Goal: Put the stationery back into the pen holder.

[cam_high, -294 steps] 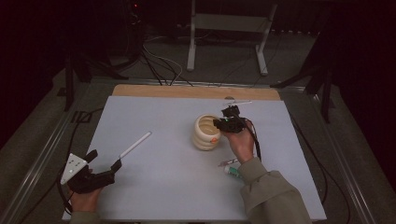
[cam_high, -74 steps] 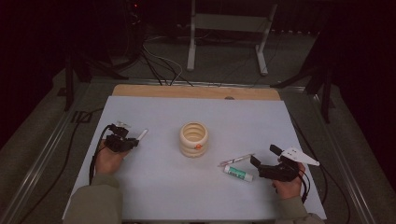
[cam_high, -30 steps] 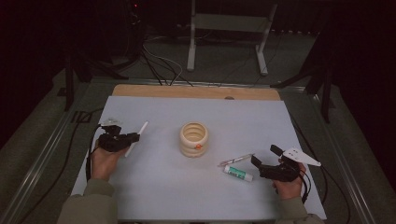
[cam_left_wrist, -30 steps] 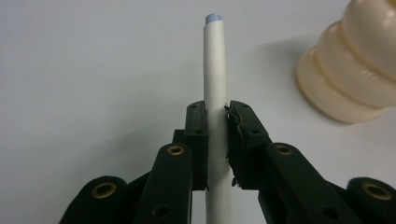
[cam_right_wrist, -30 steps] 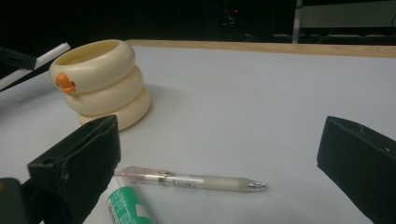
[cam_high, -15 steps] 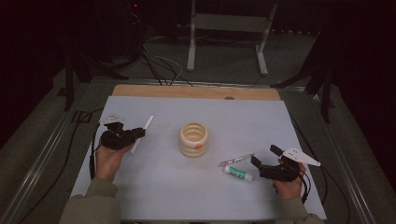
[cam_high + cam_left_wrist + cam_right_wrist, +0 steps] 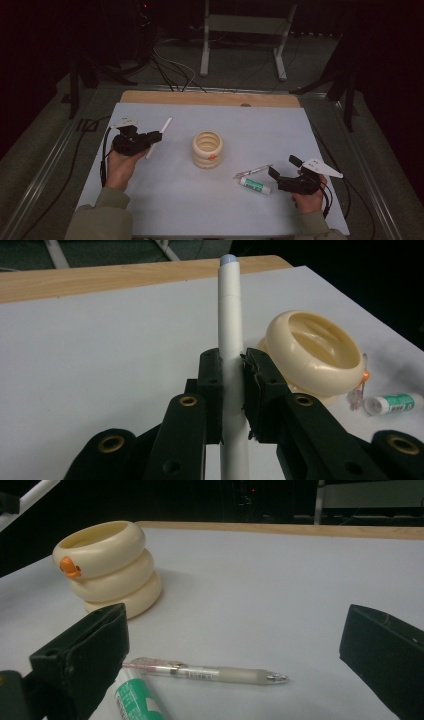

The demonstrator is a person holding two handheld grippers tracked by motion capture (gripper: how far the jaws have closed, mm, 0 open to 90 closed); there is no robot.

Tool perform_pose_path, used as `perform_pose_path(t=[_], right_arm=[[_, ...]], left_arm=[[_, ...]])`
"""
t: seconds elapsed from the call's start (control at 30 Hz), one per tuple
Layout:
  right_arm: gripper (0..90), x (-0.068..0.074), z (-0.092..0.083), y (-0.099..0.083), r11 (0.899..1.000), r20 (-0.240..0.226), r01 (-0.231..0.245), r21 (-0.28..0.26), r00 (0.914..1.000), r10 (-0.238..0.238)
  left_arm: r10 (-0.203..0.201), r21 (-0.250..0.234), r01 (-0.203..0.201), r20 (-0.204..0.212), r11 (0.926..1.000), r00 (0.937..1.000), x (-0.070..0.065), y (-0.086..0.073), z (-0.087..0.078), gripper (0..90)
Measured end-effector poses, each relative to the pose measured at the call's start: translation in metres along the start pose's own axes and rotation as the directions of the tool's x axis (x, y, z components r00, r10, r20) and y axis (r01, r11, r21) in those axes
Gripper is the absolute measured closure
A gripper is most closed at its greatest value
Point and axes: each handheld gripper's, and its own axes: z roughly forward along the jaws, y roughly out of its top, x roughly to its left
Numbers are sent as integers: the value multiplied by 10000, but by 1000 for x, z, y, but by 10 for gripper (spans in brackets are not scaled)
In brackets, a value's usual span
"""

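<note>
The left tool is clenched on a white pen at mid-barrel, its pads pressing from both sides so the pen lies along the tool's line and juts past it toward the far side, blue-grey cap foremost. A grip this far down the barrel leaves a long free end, which would suit dropping it into the cream ring-stacked holder that stands upright in the middle of the white surface, to the right of the pen and apart from it; that is a judgement from the open mouth facing up. The right tool waits released on the near right, jaws wide and touching nothing, aimed at a clear pen and a green-and-white tube lying flat just left of it, probably the next things to pick up. In the right tool's view the tube is cut off by the frame's lower edge and partly behind the left jaw. The white pen's rear end runs out of the left tool's view. Beyond the wooden far edge, the room is too dark to read.
</note>
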Motion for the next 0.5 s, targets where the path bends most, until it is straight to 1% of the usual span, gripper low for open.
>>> perform_pose_path(t=[0.17,0.27,0.4,0.5], right_arm=[[0,0,0,0,10000,4,17,5,10000,-17],[0,0,0,0,10000,6,15,17,10000,-15],[0,0,0,0,10000,1,-1,23,10000,1],[0,0,0,0,10000,-1,16,22,10000,-16]], left_arm=[[7,-207,-4,147,9998,9999,-6,6,2,794],[102,-213,-98,200,9997,9997,-10,11,5,794],[134,-435,-121,312,9990,9994,-14,16,7,794],[193,-499,-175,374,9986,9991,-18,19,9,794]])
